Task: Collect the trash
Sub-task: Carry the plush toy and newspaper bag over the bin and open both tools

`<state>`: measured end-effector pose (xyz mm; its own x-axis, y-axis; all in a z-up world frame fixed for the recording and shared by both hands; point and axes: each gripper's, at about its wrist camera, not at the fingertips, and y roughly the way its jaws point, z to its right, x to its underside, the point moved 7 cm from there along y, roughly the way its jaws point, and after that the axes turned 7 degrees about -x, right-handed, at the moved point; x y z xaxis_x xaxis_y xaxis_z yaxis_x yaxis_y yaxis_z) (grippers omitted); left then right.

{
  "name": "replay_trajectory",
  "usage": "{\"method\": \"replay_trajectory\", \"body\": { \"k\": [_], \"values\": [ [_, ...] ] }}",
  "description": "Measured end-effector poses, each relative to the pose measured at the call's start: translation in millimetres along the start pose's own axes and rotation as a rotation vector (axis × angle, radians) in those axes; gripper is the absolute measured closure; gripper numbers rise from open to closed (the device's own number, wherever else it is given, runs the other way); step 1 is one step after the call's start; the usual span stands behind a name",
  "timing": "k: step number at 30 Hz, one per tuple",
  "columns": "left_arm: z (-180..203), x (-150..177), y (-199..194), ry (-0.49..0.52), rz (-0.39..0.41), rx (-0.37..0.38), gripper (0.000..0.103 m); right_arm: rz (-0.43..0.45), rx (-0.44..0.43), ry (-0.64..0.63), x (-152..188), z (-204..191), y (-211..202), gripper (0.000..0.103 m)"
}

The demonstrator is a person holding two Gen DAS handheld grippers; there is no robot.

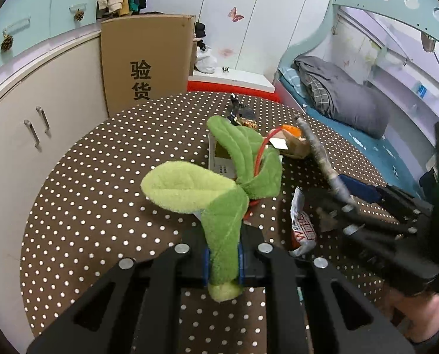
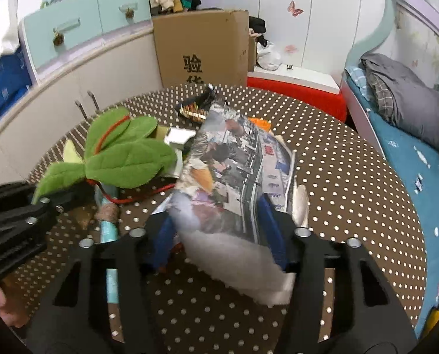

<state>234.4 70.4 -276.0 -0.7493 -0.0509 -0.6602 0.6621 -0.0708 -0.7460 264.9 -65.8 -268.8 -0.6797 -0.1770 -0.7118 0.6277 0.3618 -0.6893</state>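
Keep left gripper [image 1: 224, 261] pinched on plush leaf [image 1: 219, 227] and right gripper [image 2: 219, 236] clamped around newspaper [image 2: 234, 177] (sheet limp, overhanging behind pads), lifting level above the table [image 2: 352, 191].

Cardboard box [image 1: 144, 62], upper left of frame: black characters "验货". Snack wrapper [image 1: 302, 224], right of centre: red print, unreadable.

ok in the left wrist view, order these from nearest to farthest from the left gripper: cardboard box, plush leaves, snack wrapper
1. plush leaves: stem clamped in the left gripper.
2. snack wrapper: on the table, just right.
3. cardboard box: beyond the table's far edge, by the cabinets.
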Motion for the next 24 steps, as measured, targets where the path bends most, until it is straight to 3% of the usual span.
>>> {"method": "replay_trajectory", "body": {
  "k": [5,12,24],
  "values": [
    [7.4,-2.8,-11.9,0.002,0.024,0.023,0.090,0.055,-0.057,0.138,-4.0,28.7,-40.7,0.074],
    [25.0,-11.9,-26.0,-0.004,0.054,0.067,0.091,0.083,-0.037,0.229,-1.5,71.9,-59.0,0.077],
    [67.8,-29.1,-49.3,0.044,0.104,0.139,0.094,0.184,-0.152,0.367,6.6,107.7,-107.9,0.080]
  ]
}}
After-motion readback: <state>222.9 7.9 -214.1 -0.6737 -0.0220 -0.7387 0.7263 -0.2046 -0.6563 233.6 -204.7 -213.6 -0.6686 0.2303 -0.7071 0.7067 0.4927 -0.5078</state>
